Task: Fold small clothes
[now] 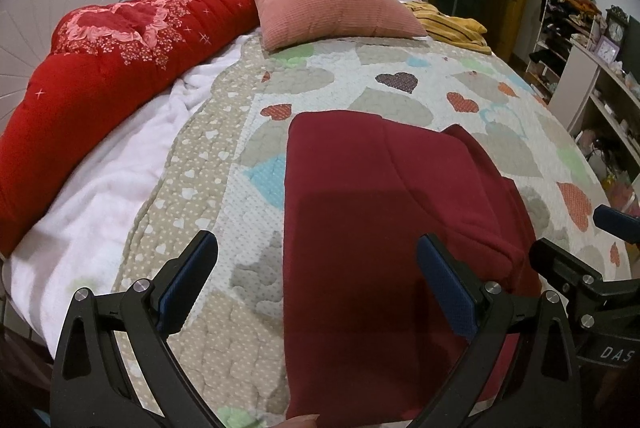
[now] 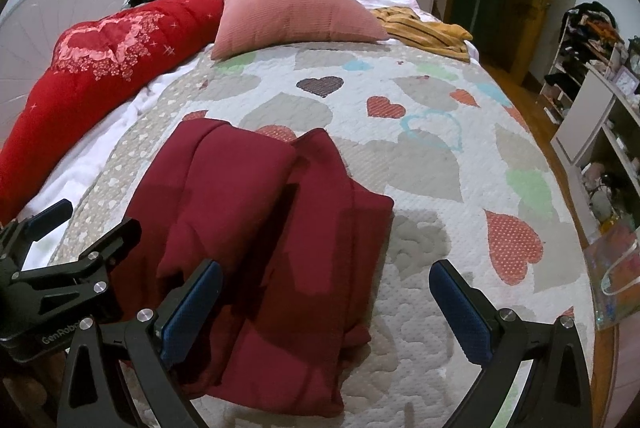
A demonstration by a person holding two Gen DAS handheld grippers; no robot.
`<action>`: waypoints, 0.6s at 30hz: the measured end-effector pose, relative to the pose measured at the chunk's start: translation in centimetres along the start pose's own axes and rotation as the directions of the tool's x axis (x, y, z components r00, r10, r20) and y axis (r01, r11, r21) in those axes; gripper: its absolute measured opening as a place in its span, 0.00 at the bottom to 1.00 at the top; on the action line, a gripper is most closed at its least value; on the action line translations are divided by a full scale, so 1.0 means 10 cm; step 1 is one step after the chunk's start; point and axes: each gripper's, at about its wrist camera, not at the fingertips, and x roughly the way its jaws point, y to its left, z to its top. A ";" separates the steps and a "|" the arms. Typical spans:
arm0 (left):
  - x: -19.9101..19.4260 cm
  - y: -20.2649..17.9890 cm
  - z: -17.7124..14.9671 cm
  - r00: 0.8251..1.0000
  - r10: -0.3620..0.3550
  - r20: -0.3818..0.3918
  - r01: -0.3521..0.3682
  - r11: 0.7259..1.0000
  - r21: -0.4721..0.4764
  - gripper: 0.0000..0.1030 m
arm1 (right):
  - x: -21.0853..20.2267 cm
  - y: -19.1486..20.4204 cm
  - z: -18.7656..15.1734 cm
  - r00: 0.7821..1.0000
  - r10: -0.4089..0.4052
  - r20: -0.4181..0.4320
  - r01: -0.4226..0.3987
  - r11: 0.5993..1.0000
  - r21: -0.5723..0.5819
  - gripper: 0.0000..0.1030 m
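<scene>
- Dark red garment (image 2: 256, 211): partly folded, flat on the heart quilt (image 2: 440, 163), nearer than the pink pillow (image 2: 292, 11).
- Looks soft, light, floppy; best pinched at near hem corners.
- Left gripper (image 1: 318, 280), right gripper (image 2: 326, 302): both wide, empty.

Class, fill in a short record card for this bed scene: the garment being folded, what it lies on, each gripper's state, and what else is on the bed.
garment: dark red garment, partly folded, lying flat
surface: heart-patterned quilt
left gripper: open, holding nothing, above the garment's left edge
right gripper: open, holding nothing, above the garment's right edge
also on bed: pink cushion, red blanket, yellow striped cloth
</scene>
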 end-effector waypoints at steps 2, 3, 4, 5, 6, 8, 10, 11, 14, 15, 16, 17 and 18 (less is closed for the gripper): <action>0.00 0.00 0.00 1.000 0.000 0.000 0.000 1.000 0.000 0.97 | 0.01 0.00 0.00 1.000 0.000 -0.001 0.000 1.000 -0.002 1.00; 0.00 0.00 0.00 1.000 0.000 -0.001 0.000 1.000 0.000 0.97 | 0.01 0.00 0.00 1.000 0.001 -0.001 -0.001 1.000 -0.001 1.00; 0.00 -0.01 0.00 1.000 0.000 -0.001 0.000 1.000 0.000 0.97 | 0.01 0.00 0.00 1.000 0.003 -0.001 -0.003 1.000 0.000 1.00; 0.00 -0.01 -0.01 1.000 -0.001 -0.002 0.001 1.000 0.000 0.97 | 0.01 0.00 0.00 1.000 0.003 -0.001 -0.003 1.000 0.001 1.00; 0.00 -0.01 0.00 1.000 -0.001 -0.001 0.001 1.000 0.000 0.97 | 0.01 0.00 0.00 1.000 0.005 -0.002 -0.005 1.000 0.004 1.00; 0.00 -0.01 0.00 1.000 -0.001 -0.001 0.001 1.000 0.001 0.97 | 0.01 0.00 0.00 1.000 0.008 -0.001 -0.008 1.000 0.007 1.00; 0.00 -0.01 0.00 1.000 0.000 -0.001 0.000 1.000 0.002 0.97 | 0.02 0.00 0.00 1.000 0.011 -0.002 -0.011 1.000 0.008 1.00; 0.00 -0.02 0.00 1.000 0.001 0.000 -0.001 1.000 0.004 0.97 | 0.02 0.00 0.00 1.000 0.012 -0.002 -0.012 1.000 0.008 1.00; 0.00 -0.04 -0.01 1.000 0.001 0.001 -0.001 1.000 0.010 0.97 | 0.02 0.00 -0.01 1.000 0.013 -0.004 -0.013 1.000 0.010 1.00; 0.01 -0.05 -0.01 1.000 0.002 0.002 -0.002 1.000 0.013 0.97 | 0.02 -0.01 -0.01 1.000 0.015 -0.004 -0.015 1.000 0.010 1.00; 0.01 -0.05 -0.01 1.000 0.004 0.003 -0.004 1.000 0.015 0.97 | 0.02 -0.01 -0.01 1.000 0.016 -0.004 -0.016 1.000 0.010 1.00; 0.01 -0.06 -0.01 1.000 0.004 0.002 -0.004 1.000 0.018 0.97 | 0.02 0.00 -0.01 1.000 0.016 -0.004 -0.016 1.000 0.010 1.00; 0.01 -0.06 -0.01 1.000 0.003 0.002 -0.003 1.000 0.020 0.97 | 0.02 0.00 -0.01 1.000 0.016 -0.004 -0.016 1.000 0.010 1.00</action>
